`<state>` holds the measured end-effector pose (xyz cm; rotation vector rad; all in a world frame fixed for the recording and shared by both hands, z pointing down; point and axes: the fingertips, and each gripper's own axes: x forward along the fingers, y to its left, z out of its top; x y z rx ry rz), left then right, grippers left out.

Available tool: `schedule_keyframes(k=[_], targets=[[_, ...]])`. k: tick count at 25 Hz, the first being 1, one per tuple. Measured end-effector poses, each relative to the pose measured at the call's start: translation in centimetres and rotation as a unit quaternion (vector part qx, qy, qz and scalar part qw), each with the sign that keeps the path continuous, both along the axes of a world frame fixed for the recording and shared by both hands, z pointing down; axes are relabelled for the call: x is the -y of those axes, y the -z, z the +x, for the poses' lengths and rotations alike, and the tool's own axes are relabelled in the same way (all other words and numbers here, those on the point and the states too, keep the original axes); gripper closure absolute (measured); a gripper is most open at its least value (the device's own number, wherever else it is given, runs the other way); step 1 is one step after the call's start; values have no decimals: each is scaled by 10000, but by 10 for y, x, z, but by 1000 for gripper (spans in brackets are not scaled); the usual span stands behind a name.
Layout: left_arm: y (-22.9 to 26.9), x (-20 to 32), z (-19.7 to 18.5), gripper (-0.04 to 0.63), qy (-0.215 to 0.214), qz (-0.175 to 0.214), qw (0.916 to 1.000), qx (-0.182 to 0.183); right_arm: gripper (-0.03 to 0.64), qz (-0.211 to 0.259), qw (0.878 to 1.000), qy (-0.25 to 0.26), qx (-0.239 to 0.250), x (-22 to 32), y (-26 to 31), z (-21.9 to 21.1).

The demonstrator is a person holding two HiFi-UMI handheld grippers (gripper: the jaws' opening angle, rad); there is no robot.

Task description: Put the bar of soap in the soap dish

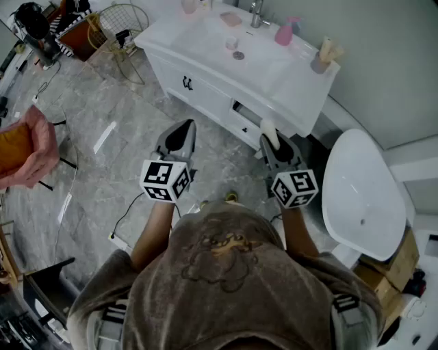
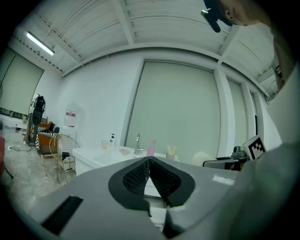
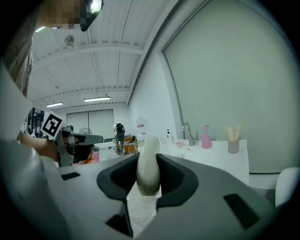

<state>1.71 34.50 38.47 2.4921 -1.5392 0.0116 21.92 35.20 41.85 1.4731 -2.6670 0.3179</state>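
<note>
As held now: bar of soap [image 3: 148, 164] upright, pinched in right gripper [image 1: 272, 142], centre-right
Left gripper [image 1: 181, 130]: jaws pressed together, empty
Ahead, upper frame: white vanity [image 1: 274, 68], pink bottle [image 1: 284, 33]
Right edge: toilet [image 1: 363, 184]

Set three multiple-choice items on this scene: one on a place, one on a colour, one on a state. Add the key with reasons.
1. Where is the bar of soap? A) in the right gripper B) on the floor C) on the toilet lid
2. What colour is the spray bottle? A) blue B) green C) pink
3. How do the left gripper's jaws stand? A) wide apart B) together, empty C) on a cup

Key:
1 A: the right gripper clamps the white bar.
2 C: the bottle shows pink, near the faucet.
3 B: the jaws meet with nothing between them.
</note>
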Motion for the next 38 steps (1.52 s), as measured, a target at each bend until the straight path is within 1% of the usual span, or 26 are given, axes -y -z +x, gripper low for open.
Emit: schedule_keyframes(k=[4,9,13,18,22,25,28,34,38], targets=[[-4,12,13,591,63,7,10000,-1,500,34,10000,56,8,14,-3,12],[-13,15,25,591,177,-26,9998,6,499,85,9997,243,53,22,-8,22],[-17,22,30,591,311,23,9995,-75,499,137,9989,426,114,33,-13,27],[-17,39,31,591,380,87,9992,-74,500,133,9979,623,114,55,-22,24],[-16,65,26,591,386,157,9991,-45,499,137,9971,746,97,77,-29,14],[-13,92,16,591,340,192,9992,-53,500,144,9965,817,72,97,-27,-3],[-13,126,3,591,280,162,9994,-96,500,156,9967,796,56,127,-23,-20],[-19,229,-19,591,55,171,9998,-104,500,186,9978,629,12,229,-26,-45],[-14,297,-40,591,-100,140,9998,-84,500,191,9985,509,2,300,-20,-67]])
